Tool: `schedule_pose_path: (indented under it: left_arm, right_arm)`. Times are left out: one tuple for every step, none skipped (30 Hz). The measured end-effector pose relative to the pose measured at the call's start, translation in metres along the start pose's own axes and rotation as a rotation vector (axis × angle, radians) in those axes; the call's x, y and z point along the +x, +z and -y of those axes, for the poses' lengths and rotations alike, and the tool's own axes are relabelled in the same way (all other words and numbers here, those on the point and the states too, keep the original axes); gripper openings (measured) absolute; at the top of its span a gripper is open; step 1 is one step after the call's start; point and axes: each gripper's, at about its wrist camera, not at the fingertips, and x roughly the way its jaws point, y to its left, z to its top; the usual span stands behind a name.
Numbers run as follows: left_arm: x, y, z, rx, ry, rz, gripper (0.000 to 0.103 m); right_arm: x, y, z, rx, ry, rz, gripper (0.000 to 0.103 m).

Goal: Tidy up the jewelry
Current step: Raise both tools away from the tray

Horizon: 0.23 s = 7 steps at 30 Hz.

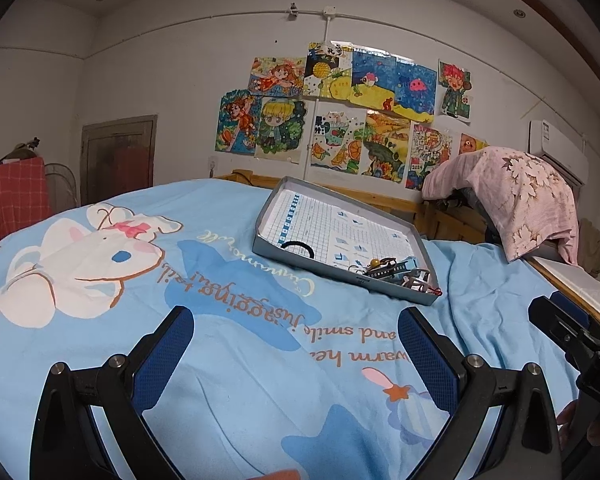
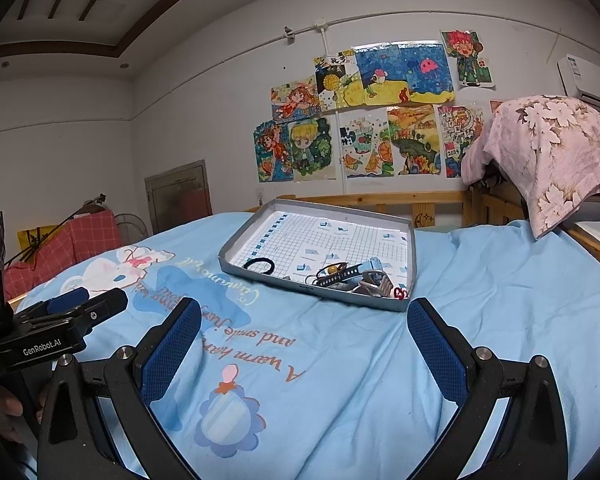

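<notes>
A shallow grey box lid [image 1: 260, 236] [image 2: 236, 268] with grid-printed lining lies on the blue bed cover, ahead of both grippers. Inside it, a black hair tie [image 1: 298, 249] [image 2: 259, 266] sits near the front left. A tangled pile of jewelry [image 1: 396, 274] [image 2: 356, 278], with bracelets, a yellow bead and a red cord, fills the front right corner. My left gripper [image 1: 296, 324] is open over the bedding, short of the lid, with nothing between its fingers. My right gripper [image 2: 304, 316] is also open and empty, just before the lid's near edge.
The bed cover [image 1: 240, 360] is blue with cartoon prints. A wooden bed rail [image 2: 364, 200] runs behind the lid. A pink floral cloth [image 2: 552, 152] drapes over something at the right. Drawings cover the wall. The other gripper's body [image 2: 40, 332] shows at the left.
</notes>
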Motion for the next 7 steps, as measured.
schedule_pose_path:
  left_arm:
    - [0.0007, -0.0007, -0.0001, 0.001, -0.001, -0.005, 0.103]
    - [0.0012, -0.0014, 0.0002, 0.003, 0.002, -0.007, 0.103]
    - [0.0012, -0.0021, 0.0008, 0.005, 0.007, -0.006, 0.103]
    - [0.0015, -0.0026, 0.0000, 0.007, 0.012, -0.004, 0.103]
    - [0.0013, -0.0033, 0.0016, 0.007, 0.016, -0.002, 0.103]
    - [0.0015, -0.0038, 0.0015, 0.008, 0.016, -0.001, 0.103]
    - [0.0016, -0.0038, 0.0020, 0.008, 0.017, -0.003, 0.103]
  right_arm:
    - [0.0005, -0.0002, -0.0001, 0.001, 0.001, -0.002, 0.101]
    - [0.0011, -0.0007, -0.0005, 0.002, 0.002, -0.004, 0.101]
    - [0.0015, -0.0011, 0.0002, 0.002, 0.003, -0.005, 0.101]
    - [0.0022, -0.0014, -0.0001, 0.002, 0.003, -0.008, 0.101]
    - [0.0028, -0.0013, 0.0001, 0.002, 0.003, -0.009, 0.101]
    - [0.0031, -0.0017, -0.0001, 0.002, 0.003, -0.011, 0.101]
    - [0.0029, -0.0024, -0.0007, 0.002, 0.003, -0.011, 0.101]
